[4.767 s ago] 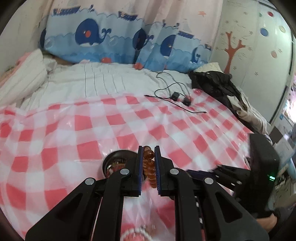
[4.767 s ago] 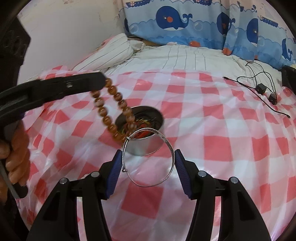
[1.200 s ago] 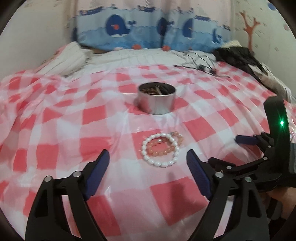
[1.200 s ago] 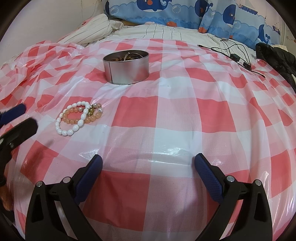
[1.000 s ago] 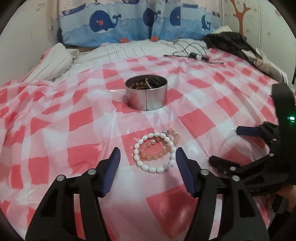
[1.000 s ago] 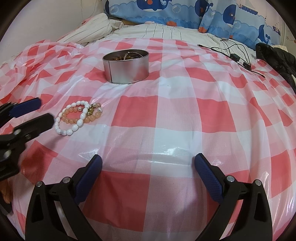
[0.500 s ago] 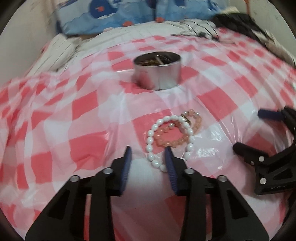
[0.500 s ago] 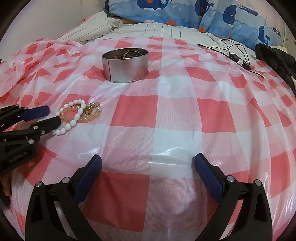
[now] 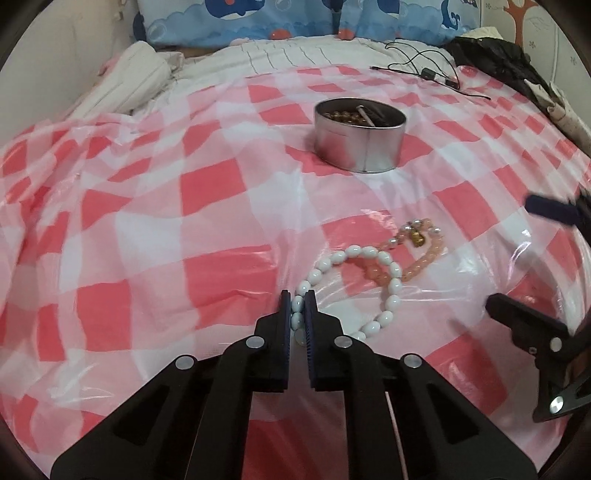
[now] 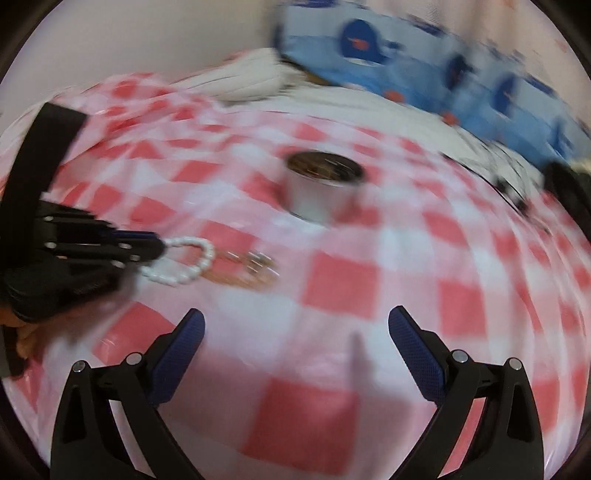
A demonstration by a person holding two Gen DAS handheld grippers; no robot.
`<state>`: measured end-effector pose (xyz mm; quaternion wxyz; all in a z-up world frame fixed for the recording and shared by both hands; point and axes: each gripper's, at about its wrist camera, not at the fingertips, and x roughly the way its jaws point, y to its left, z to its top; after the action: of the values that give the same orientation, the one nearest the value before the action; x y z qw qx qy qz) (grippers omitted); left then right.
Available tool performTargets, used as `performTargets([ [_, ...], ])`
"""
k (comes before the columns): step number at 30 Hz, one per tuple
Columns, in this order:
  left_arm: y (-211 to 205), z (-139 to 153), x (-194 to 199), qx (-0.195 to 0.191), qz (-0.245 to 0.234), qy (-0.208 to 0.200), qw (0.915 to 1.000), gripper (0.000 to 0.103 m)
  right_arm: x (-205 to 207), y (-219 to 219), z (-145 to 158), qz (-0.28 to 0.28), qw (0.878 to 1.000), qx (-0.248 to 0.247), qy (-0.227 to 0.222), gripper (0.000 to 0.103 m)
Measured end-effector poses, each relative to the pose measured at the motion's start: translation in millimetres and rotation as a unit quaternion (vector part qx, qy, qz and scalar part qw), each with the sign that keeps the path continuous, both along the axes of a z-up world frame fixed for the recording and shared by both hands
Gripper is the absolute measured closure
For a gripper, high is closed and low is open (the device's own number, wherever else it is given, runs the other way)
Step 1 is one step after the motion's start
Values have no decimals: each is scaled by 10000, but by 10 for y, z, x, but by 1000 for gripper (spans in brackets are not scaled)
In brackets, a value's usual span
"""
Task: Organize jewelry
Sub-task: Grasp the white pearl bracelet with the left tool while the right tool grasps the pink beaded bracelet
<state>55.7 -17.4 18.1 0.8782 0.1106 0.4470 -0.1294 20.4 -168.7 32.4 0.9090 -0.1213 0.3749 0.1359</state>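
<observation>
Left wrist: left tongs (image 9: pixel 297 301) closing on white bracelet (image 9: pixel 369 254); right tongs (image 10: pixel 295 325) apart.

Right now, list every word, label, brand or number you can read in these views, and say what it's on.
None can be read.
Whale-print pillows: pictures only, no lettering.
Metal tin: bare wall, no label visible.
Wall with tree sticker: faint marks, too small to read.
Right wrist view: blurred; nothing legible.
</observation>
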Motion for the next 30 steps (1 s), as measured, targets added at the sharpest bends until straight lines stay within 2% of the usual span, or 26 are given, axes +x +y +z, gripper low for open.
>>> performTargets([
  [1,4,5,13,-10,2,1,10000,96,72,37,5,149,9999,-20,71,9],
  [5,10,18,22,54,-30,-26,10000,96,349,150,-64,671,9963,62,540,27],
  [7,12,17,42,26,-39,3,10000,96,442,221,-162,967,9921,106,788,29],
  [10,-3,-3,61,40,-74,34,10000,96,503,278,-270,1212,9876,91,993,43],
  [11,-20,-15,67,58,-99,45,9999,96,508,256,-264,1194,9873,147,1040,58],
  [12,-31,-21,63,60,-112,50,9999,96,516,209,-253,1117,9875,185,1099,68],
  [13,-48,-23,65,57,-133,48,9999,96,527,151,-245,983,9885,175,1135,86],
  [17,-98,7,33,-78,-264,22,9996,96,494,-172,-167,437,9919,259,1162,87],
  [22,-128,144,-54,-623,-559,-132,9964,96,251,-552,7,-110,9931,549,1028,87],
  [28,-175,-21,-12,-311,-465,46,9984,94,185,-657,-70,-329,9905,611,1189,86],
  [30,-154,-8,-9,-355,-406,16,9985,90,192,-647,-58,-350,9908,666,1125,68],
])
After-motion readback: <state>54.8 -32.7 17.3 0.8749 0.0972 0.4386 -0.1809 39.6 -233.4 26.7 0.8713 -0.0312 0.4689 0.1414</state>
